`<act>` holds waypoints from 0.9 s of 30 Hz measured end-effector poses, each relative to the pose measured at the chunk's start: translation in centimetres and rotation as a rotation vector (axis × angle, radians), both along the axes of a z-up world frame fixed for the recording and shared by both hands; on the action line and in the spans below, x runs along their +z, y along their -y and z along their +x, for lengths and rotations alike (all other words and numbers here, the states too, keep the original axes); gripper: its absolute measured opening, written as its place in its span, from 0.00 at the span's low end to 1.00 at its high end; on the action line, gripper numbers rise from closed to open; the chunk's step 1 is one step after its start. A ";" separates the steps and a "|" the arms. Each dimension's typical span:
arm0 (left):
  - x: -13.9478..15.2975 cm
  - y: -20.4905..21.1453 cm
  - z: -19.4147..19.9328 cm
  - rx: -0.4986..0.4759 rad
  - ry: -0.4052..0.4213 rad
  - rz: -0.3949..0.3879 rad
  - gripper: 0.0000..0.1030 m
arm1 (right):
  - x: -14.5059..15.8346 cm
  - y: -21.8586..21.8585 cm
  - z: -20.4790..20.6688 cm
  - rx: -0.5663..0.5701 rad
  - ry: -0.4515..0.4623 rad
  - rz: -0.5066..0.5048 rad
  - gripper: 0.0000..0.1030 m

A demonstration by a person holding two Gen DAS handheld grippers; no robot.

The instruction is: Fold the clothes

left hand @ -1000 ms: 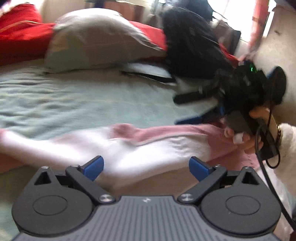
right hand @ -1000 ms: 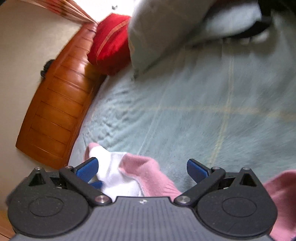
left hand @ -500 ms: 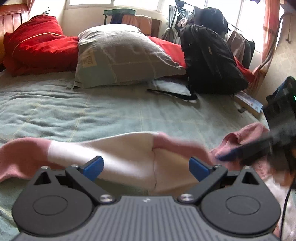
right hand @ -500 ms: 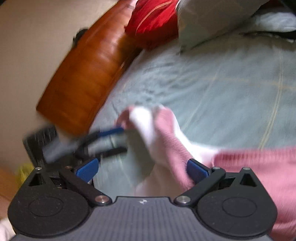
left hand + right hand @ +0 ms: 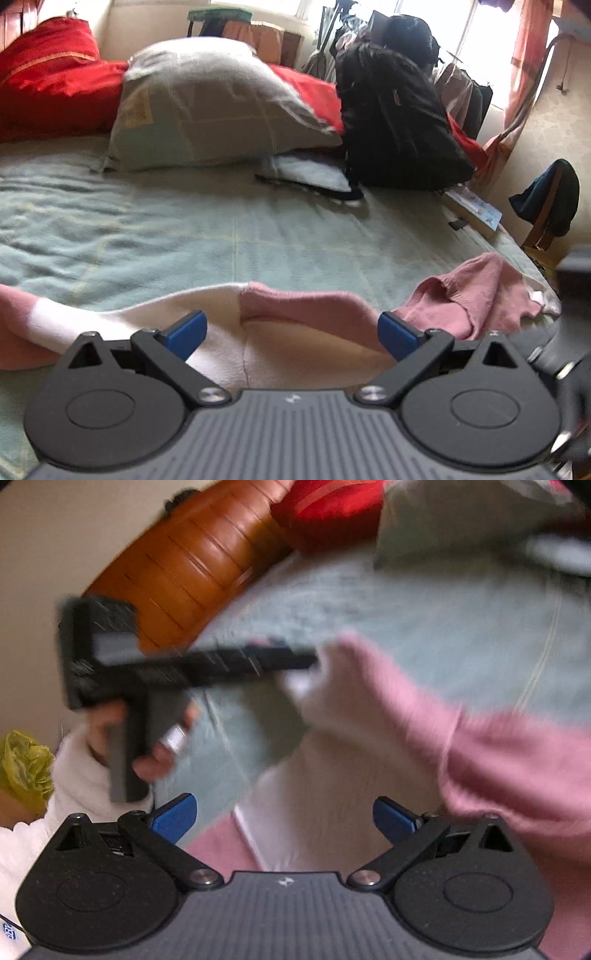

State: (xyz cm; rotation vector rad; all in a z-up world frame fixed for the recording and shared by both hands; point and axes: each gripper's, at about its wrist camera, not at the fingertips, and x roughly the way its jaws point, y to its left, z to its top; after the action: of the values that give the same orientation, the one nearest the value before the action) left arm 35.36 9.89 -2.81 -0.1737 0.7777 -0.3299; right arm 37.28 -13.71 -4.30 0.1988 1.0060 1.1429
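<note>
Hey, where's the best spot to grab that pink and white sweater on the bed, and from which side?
Probably the raised pink fold on the right of the sweater, coming from the right with the right gripper. It stands up off the blanket, so open fingers could close around it.

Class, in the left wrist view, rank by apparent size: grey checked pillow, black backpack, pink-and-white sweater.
1. Grey checked pillow
2. Black backpack
The pink-and-white sweater lies nearest the camera and partly hidden, so leave it unranked.
</note>
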 end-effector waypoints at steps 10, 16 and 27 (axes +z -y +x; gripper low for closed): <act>-4.1 0.1 0.1 0.002 -0.091 0.024 0.96 | -1.4 5.0 7.4 -0.243 -0.155 0.100 1.00; -4.4 0.6 0.1 -0.013 -0.087 0.059 0.97 | -5.3 3.3 8.8 -0.206 -0.356 0.181 1.00; -4.3 0.4 -0.4 -0.012 -0.073 0.063 0.97 | -4.3 1.1 10.2 -0.188 -0.312 0.346 1.00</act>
State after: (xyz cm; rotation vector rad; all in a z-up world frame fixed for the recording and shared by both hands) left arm 34.92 9.45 -7.12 -0.1220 0.8611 -0.3114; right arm 47.52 -14.82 -8.55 0.7524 1.0297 1.1267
